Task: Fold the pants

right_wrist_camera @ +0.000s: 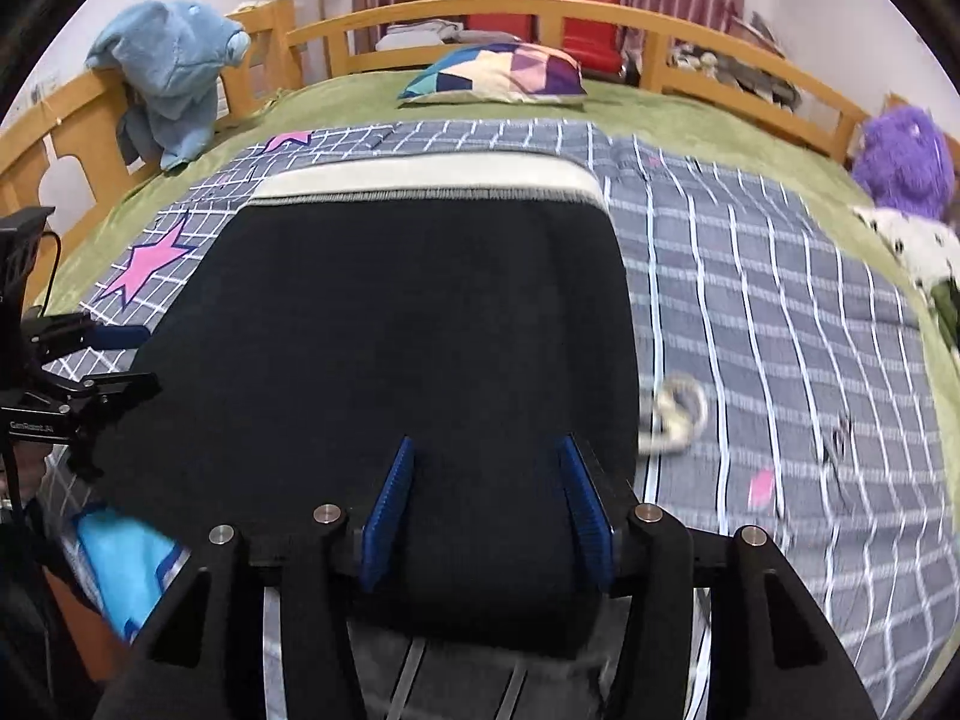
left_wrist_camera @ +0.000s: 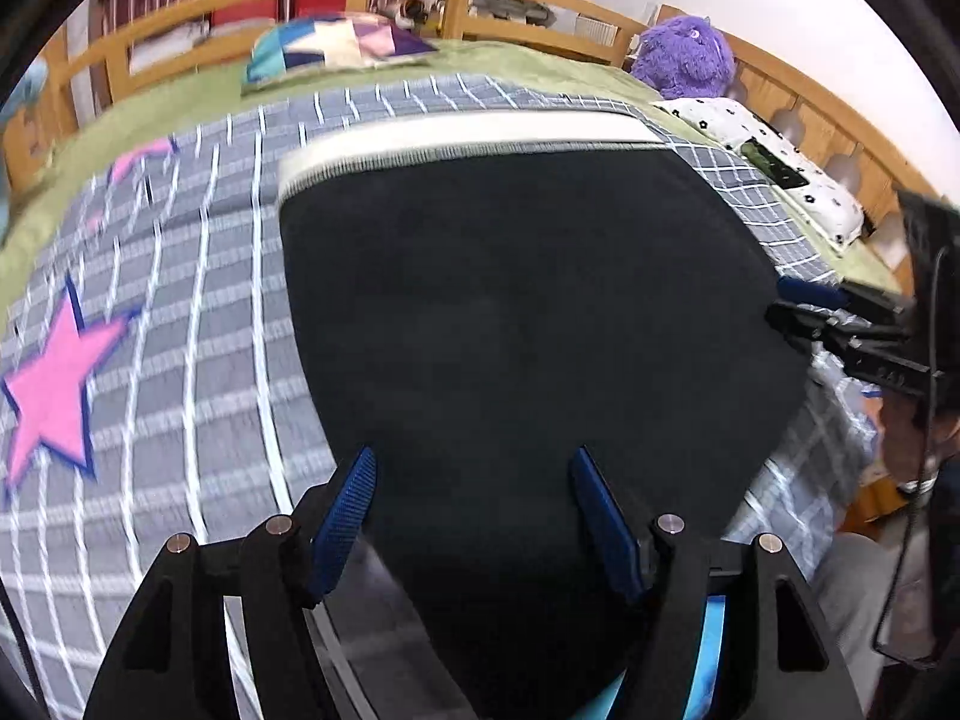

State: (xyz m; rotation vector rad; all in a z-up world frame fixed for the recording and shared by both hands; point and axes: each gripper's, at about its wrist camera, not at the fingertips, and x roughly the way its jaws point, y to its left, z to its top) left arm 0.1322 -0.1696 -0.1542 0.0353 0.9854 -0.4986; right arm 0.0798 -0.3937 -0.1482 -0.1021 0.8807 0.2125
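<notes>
Hovering spread and empty over the near hem of the pants (left_wrist_camera: 528, 312): left gripper (left_wrist_camera: 474, 516), right gripper (right_wrist_camera: 489, 510); waistband (right_wrist_camera: 426, 177) lying opposite.

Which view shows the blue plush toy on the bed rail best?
The right wrist view: the blue plush toy hangs over the wooden rail, sharp and whole. The left wrist view catches only a blurred blue sliver at its left edge.
</notes>
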